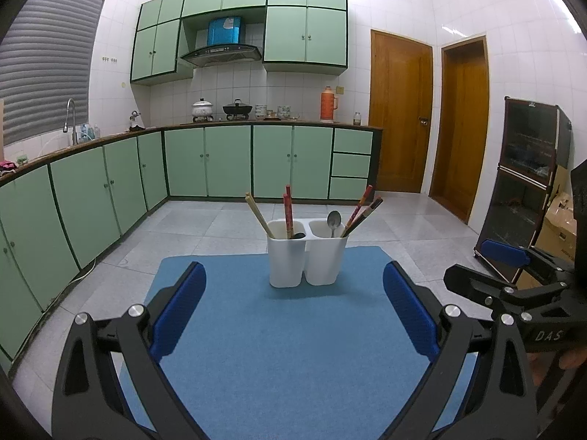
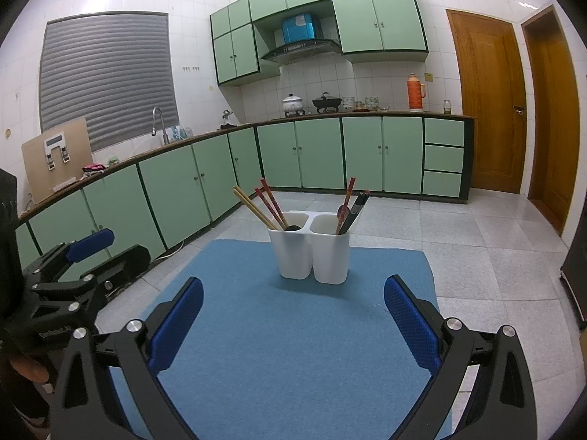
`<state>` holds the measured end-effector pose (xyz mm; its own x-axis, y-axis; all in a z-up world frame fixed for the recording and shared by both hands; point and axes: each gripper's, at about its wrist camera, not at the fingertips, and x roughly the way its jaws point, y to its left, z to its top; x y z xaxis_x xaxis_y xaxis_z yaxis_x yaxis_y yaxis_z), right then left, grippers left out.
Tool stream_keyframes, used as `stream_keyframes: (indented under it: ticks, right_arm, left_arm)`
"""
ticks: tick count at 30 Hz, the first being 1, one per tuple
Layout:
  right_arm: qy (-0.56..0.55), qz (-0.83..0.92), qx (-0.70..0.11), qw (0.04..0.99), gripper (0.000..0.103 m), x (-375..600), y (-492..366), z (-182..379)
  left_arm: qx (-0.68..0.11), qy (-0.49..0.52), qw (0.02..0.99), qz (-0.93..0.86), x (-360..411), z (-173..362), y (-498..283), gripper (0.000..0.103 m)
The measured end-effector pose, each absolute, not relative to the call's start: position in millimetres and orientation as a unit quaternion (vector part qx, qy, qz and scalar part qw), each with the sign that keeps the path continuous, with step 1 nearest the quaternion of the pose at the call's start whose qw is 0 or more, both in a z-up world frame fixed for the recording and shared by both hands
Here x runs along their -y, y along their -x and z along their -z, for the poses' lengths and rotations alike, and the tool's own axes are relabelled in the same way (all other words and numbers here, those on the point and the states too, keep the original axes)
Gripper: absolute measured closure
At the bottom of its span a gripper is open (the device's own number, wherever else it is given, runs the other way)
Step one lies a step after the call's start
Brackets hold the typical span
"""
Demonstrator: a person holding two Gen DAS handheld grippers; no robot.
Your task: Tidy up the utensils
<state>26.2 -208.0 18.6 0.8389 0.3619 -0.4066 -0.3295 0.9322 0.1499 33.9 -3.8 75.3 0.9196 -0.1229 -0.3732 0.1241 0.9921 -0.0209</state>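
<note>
Left wrist view: the left gripper (image 1: 293,308) has its jaws wide apart, with nothing in them. The right gripper (image 2: 293,321) is the same. A white plastic holder with two cups (image 1: 306,253) stands on the blue felt mat (image 1: 256,330), ahead of both. Chopsticks and a metal spoon (image 1: 334,220) stick up from it.

Evenly lit from overhead, somewhat dim and cool. Glare streaks on wall tiles (image 1: 453,29) above the doors. Soft shadow under the holder (image 1: 306,253) on the mat. Strong fisheye bending, dark corners, sharp focus throughout.
</note>
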Motion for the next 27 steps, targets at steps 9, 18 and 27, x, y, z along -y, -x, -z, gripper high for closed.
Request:
stream_keyframes:
  ticks: [9, 18, 27]
  right_arm:
    - [-0.035, -0.18, -0.221, 0.958, 0.006, 208.3, -25.5, -17.4]
    - [-0.036, -0.177, -0.223, 0.958, 0.006, 211.5, -27.5, -14.5]
    - [-0.036, -0.177, -0.223, 0.958, 0.006, 213.0, -27.4, -14.1]
  left_arm:
    - [-0.192, -0.003, 0.98, 0.06, 4.4, -73.8, -32.9, 0.009]
    - [-0.189, -0.003, 0.98, 0.059, 3.4, -73.4, -32.4, 0.009]
    - [-0.196, -0.006, 0.979, 0.063, 5.2, -71.7, -32.2, 0.009]
